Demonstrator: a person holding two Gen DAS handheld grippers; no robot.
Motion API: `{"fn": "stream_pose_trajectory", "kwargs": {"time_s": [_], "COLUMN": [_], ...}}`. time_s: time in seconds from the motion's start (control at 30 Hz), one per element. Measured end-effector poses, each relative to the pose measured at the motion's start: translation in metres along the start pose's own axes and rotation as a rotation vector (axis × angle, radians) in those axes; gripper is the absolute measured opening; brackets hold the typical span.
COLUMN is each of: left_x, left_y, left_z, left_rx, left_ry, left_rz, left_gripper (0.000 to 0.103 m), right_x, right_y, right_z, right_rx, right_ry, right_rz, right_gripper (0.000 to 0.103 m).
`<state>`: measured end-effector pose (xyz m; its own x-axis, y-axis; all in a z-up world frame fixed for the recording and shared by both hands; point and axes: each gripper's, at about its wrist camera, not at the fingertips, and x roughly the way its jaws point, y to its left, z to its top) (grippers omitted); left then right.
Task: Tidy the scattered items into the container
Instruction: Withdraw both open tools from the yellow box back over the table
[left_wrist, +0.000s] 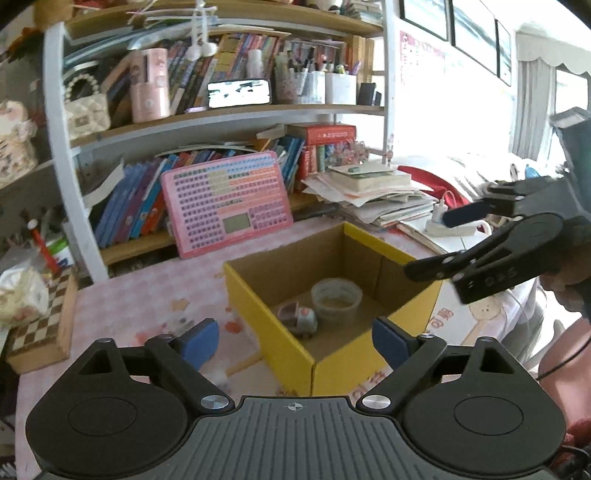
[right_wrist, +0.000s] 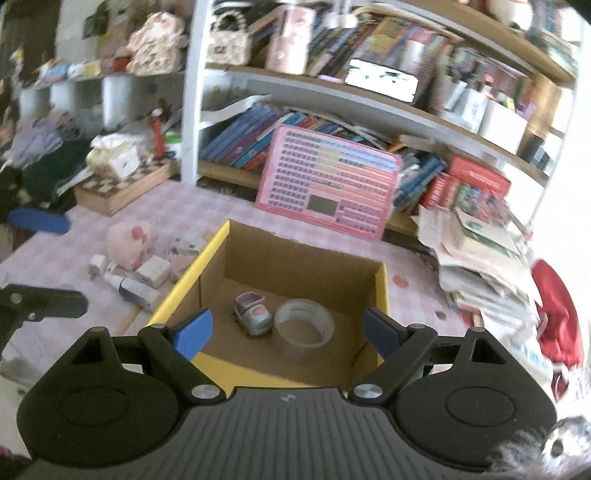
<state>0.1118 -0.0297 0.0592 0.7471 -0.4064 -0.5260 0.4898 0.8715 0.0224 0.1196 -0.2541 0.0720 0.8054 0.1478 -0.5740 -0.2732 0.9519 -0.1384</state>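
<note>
1. The yellow box (right_wrist: 295, 373) is open on top; inside, the toy car (right_wrist: 253, 319) and tape roll (right_wrist: 304, 328) leave bare floor near the back wall.
2. The pink board (right_wrist: 328, 181) and paper stack (right_wrist: 480, 258) crowd the desk (right_wrist: 177, 210) behind and to the right of the box.
3. Small items (right_wrist: 147, 273) clutter the desk just left of the box.

My left hand-held gripper (left_wrist: 295, 341) is matte black plastic with a ribbed grey deck, round pivot discs, silver screws and blue finger pads (left_wrist: 201, 341); my right hand-held gripper (right_wrist: 286, 334) matches it.

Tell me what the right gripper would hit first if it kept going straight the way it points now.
Probably the roll of tape lying on the floor of the yellow box, beside the toy car. The right gripper is open and empty; depth is uncertain.
</note>
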Motion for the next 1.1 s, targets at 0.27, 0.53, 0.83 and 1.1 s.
{"fn": "stream_pose_trajectory", "kwargs": {"time_s": [0.27, 0.53, 0.83, 1.1], "left_x": [-0.028, -0.043, -0.048, -0.043], "left_y": [0.017, 0.033, 0.045, 0.051], "left_z": [-0.037, -0.071, -0.095, -0.108], "left_rx": [-0.075, -0.143, -0.185, -0.204], "left_ry": [0.014, 0.057, 0.099, 0.146], "left_rz": [0.099, 0.153, 0.180, 0.175], "left_gripper": [0.098, 0.098, 0.098, 0.098], "right_x": [-0.029, -0.033, -0.024, -0.012], "right_y": [0.022, 0.056, 0.098, 0.124], "right_z": [-0.038, -0.077, -0.091, -0.089], "right_rx": [0.234, 0.333, 0.305, 0.243], "right_ry": [-0.039, 0.005, 0.096, 0.152], "right_rz": [-0.155, -0.270, -0.219, -0.135], "right_gripper": [0.093, 0.095, 0.095, 0.096]}}
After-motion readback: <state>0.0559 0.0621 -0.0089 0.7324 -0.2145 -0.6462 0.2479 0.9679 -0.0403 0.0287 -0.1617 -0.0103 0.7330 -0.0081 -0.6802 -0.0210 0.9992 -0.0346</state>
